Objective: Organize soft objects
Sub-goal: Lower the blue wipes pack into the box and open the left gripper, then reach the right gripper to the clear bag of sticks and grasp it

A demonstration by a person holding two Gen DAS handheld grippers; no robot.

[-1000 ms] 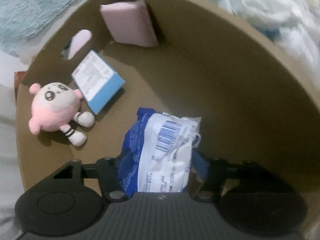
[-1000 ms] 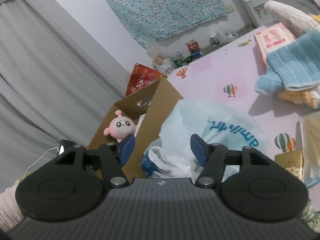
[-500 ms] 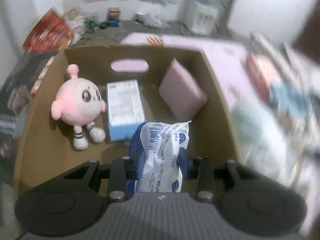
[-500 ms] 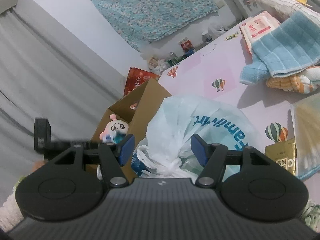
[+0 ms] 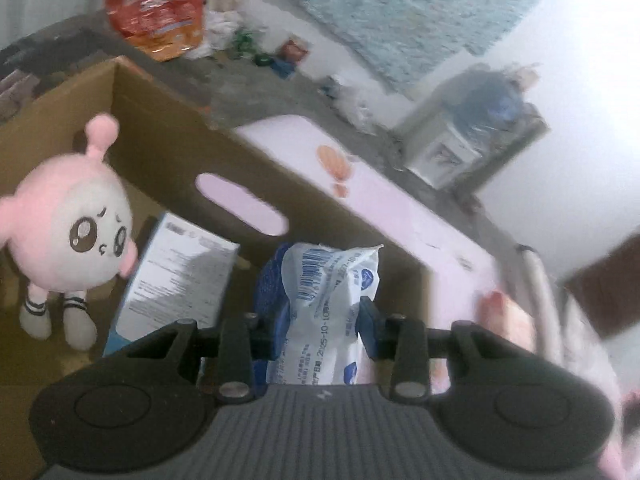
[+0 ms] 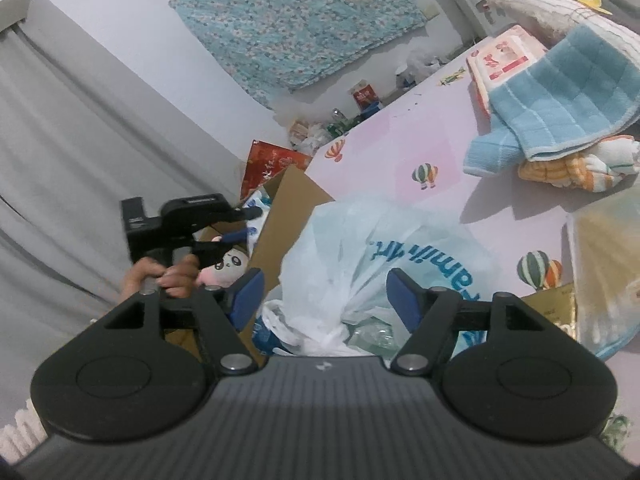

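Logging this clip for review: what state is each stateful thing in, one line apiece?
Left gripper: shut on the blue-and-white packet.
Right gripper: open, jaws just widened, straddling the white plastic bag without pressing.
Cardboard box: open-topped.
Pink plush toy: upright inside the box.
White plastic bag: knotted shut.
Blue towel: folded, on a pile.

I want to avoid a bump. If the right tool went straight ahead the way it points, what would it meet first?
Most likely the white plastic bag: it bulges right between the open right tool fingers, ahead of the pink mat. Depth is hard to judge in this view.
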